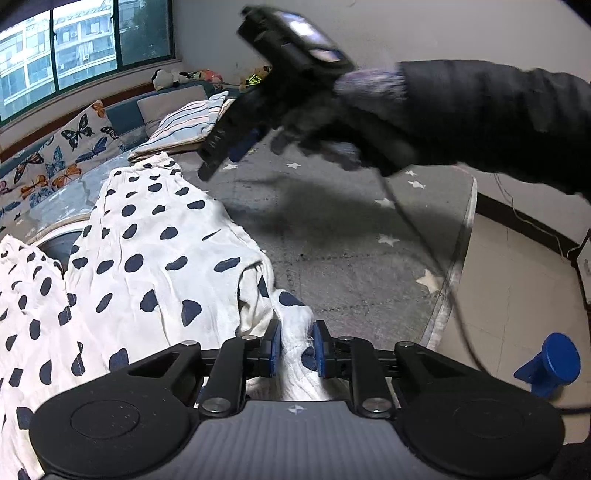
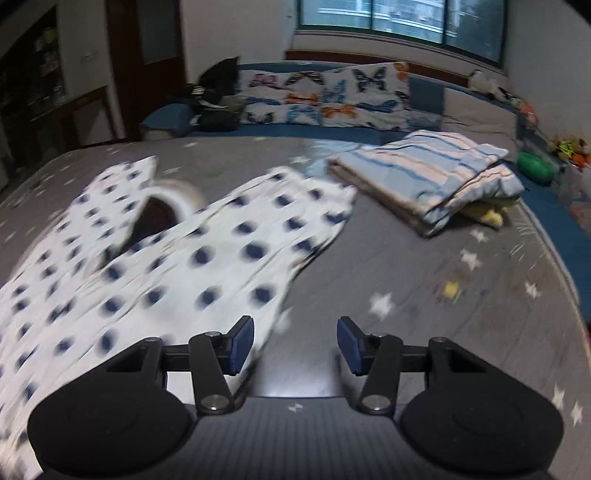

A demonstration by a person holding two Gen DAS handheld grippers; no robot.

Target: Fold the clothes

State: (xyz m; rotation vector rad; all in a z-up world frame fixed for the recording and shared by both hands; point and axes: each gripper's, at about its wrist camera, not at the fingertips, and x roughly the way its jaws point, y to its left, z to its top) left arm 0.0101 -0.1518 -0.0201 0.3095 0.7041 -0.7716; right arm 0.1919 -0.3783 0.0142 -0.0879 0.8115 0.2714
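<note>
**A:** Left wrist view. What does the left gripper (image 1: pixel 296 347) hold?

**B:** Its two blue pads (image 1: pixel 275 341) are pinched on a bunched white edge of the polka-dot garment (image 1: pixel 147 258). The rest of the cloth spreads ahead and to the left of this gripper, lying over the grey star-print bedcover (image 1: pixel 351 240).

**A:** And the blurred black device above and ahead of it?

**B:** That is the right gripper (image 1: pixel 236 147), held by a gloved hand (image 1: pixel 325 125) in a dark sleeve, raised over the bedcover and apart from the cloth. Its cable (image 1: pixel 424 240) hangs down to the right.

**A:** Right wrist view. How do its fingers stand?

**B:** The right gripper (image 2: pixel 295 343) is spread wide, with nothing between its pads (image 2: pixel 242 343). The polka-dot garment (image 2: pixel 166 258) lies ahead and to its left; the cloth's near edge passes just behind the left pad. Whether they touch cannot be told through the blur.

**A:** Farther ahead?

**B:** A folded striped blanket (image 2: pixel 428 177) lies ahead to the right, well apart from the garment's far end. Butterfly-print pillows (image 2: pixel 325 96) sit beyond, beneath the window (image 2: pixel 399 18).
</note>
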